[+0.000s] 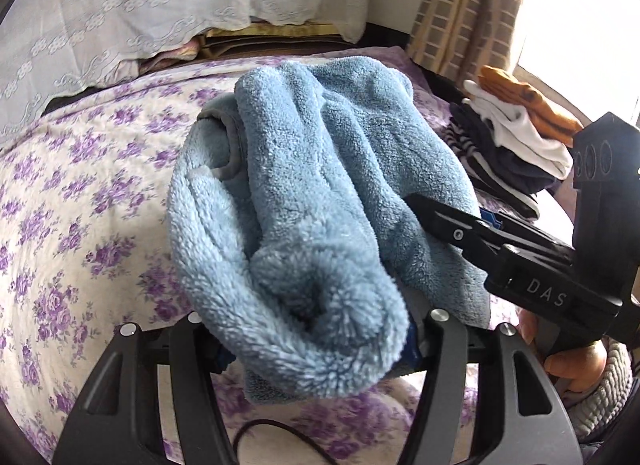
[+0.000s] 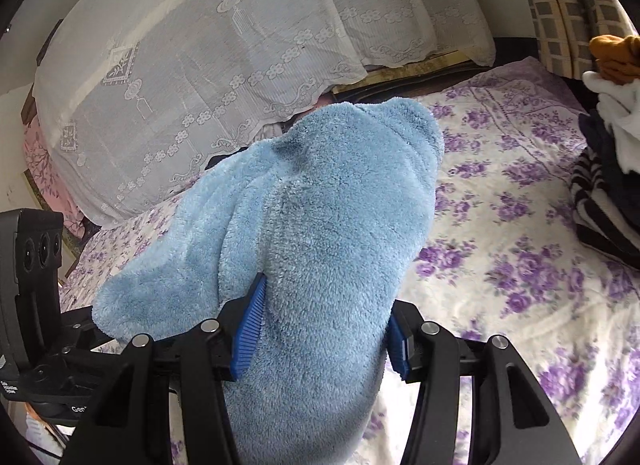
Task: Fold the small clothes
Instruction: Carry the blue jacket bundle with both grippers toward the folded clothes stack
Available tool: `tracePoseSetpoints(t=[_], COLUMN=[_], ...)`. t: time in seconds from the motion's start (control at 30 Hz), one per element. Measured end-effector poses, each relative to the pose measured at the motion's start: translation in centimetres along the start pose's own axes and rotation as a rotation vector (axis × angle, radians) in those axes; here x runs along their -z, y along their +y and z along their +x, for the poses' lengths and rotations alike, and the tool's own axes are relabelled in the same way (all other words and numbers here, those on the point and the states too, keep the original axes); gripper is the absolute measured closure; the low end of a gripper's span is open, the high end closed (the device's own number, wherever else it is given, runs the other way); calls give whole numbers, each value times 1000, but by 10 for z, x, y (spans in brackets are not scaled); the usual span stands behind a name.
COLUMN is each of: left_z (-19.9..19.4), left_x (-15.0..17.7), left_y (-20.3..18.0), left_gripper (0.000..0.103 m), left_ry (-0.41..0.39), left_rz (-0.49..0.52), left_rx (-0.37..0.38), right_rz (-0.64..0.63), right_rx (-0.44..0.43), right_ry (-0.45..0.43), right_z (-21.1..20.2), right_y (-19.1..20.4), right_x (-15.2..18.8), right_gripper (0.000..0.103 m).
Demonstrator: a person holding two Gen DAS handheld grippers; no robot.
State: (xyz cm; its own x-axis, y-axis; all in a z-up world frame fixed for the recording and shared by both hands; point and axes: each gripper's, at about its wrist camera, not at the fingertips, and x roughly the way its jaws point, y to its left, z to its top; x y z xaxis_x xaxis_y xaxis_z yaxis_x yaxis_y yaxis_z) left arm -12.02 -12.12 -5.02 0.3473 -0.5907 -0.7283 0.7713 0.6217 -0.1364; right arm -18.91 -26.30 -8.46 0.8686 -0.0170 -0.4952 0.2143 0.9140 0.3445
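The left tongs [image 1: 320, 341], at the bottom of their own view, were clenched on a bunched end of the fluffy light-blue fleece garment [image 1: 320, 193]. The right tongs [image 2: 320, 339], low in theirs, gripped another thick wad of it between ribbed blue pads [image 2: 250, 325]. The garment hung lifted between the two, filling the middle of both frames above the white bedspread with purple flowers [image 1: 80, 205]. It looked plush and bulky, doubled over in rounded rolls, with a grey-trimmed opening at centre left of the left view. Its fold seemed unfinished, since it was not yet laid flat. Farther off, at the right edge, a stack of folded clothes [image 1: 516, 137], striped, white and orange, suggested earlier pieces were done.
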Motion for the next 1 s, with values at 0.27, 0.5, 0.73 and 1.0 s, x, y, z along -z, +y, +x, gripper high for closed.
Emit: tracePoseSetpoints(t=[0.27,0.5,0.73,1.0], left_z=[0,-4,1,10], left_x=[4,7,8,11], left_y=[-40,-71,-73,-71], left_gripper=[44,44,45,45], left_ry=[-2,-28,-14,17], left_rz=[117,216,220,210], left_rx=[-9,-29,-17,0], right_rz=[-18,-4,9,21], right_rx=[57,89,90,95], right_ry=[-16,-35,-25,0], right_z=[-30,-53,-53,-46], right_y=[-13,-26,-30,-33], right_x=[8,13,18,21], right_gripper=[49,51,52,52])
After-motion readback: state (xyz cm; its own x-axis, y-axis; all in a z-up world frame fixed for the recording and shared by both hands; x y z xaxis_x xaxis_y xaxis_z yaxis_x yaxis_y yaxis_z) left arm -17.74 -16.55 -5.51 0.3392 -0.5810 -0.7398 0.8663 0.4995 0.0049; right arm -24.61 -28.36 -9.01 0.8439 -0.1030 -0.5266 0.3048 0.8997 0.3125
